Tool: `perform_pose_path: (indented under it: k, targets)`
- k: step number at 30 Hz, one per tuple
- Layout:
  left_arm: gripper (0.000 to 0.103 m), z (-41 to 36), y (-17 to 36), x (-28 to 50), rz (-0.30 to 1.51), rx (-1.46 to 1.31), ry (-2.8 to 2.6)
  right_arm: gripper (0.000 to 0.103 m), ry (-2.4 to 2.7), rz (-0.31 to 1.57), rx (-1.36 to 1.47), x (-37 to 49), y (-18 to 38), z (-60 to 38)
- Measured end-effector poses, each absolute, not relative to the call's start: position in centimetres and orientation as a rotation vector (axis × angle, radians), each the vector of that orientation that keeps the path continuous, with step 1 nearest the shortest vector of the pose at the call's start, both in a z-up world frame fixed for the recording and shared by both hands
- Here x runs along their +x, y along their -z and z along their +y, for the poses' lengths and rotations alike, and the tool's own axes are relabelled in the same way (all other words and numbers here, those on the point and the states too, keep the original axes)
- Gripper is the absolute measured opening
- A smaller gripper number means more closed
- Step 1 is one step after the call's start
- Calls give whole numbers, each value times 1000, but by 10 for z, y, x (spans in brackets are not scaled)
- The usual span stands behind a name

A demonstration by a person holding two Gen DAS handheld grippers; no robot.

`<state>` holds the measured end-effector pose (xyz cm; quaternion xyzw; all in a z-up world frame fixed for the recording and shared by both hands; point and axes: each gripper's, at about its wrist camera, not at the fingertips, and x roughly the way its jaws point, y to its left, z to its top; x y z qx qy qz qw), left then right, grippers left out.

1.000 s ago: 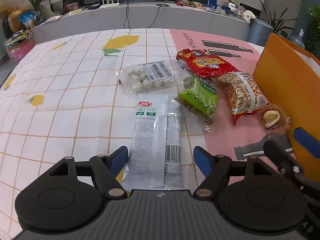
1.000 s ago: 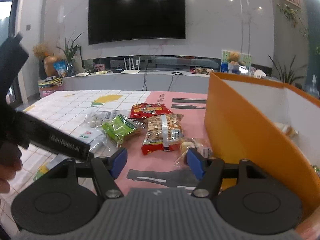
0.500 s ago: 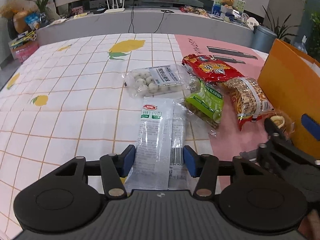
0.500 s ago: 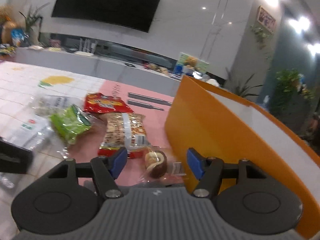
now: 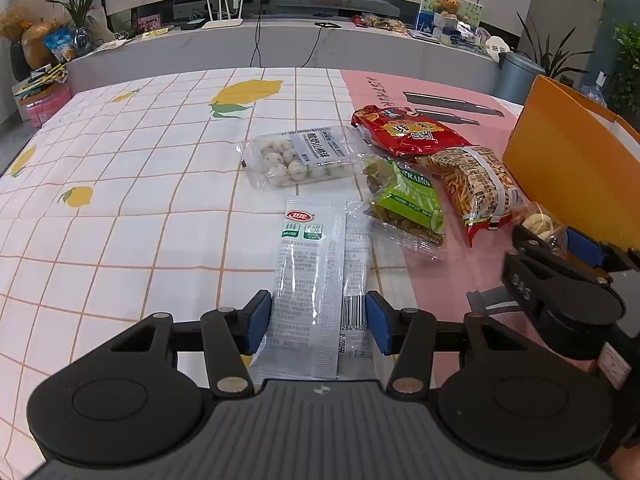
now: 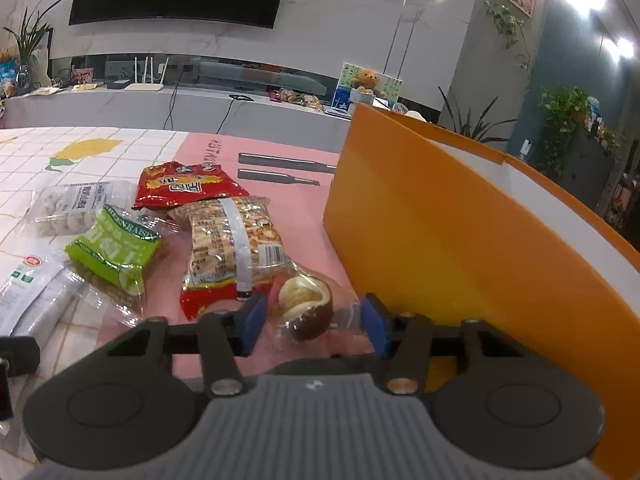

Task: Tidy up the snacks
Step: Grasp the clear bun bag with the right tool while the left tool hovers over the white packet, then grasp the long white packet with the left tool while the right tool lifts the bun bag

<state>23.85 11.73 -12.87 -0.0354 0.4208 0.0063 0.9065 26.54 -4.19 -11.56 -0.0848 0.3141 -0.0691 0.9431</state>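
Your left hand-held gripper pinches the white sachet; your right hand-held gripper, jaws just closing, brackets the wrapped sweet beside the orange box. Next, likely: grip, lift, drop inside.

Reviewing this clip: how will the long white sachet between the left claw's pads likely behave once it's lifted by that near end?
The white sachet looks thin, flat and soft, so its far end will probably droop. Its glossy film may slip unless the left claw pinches firmly. A clear-edged flap with a barcode lies alongside, so it may flop or twist sideways. It seems light for its length.
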Motion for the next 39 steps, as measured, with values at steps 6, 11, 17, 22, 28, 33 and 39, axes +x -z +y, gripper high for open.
perform_pose_path:
  k: [6,11,17,22,28,33,39]
  targets:
    - [58,117,128,230,875,-85,-12,42,98,671,-153,236,108,-50]
    - [57,121,126,226,886,-118,-14,42,18,699,-224,203,102,-48]
    - [57,123,125,227,891,-132,-11,43,-64,709,-202,204,100,-48]
    - [57,124,125,229,902,-132,-6,53,-138,728,-184,217,100,-53]
    - [57,125,126,230,901,-136,-3,47,-179,729,-107,234,106,-61]
    - [57,128,124,227,897,-164,-2,42,-200,718,-110,230,104,-58]
    - [56,142,114,218,854,-240,-41,41,-224,705,-86,228,99,-59]
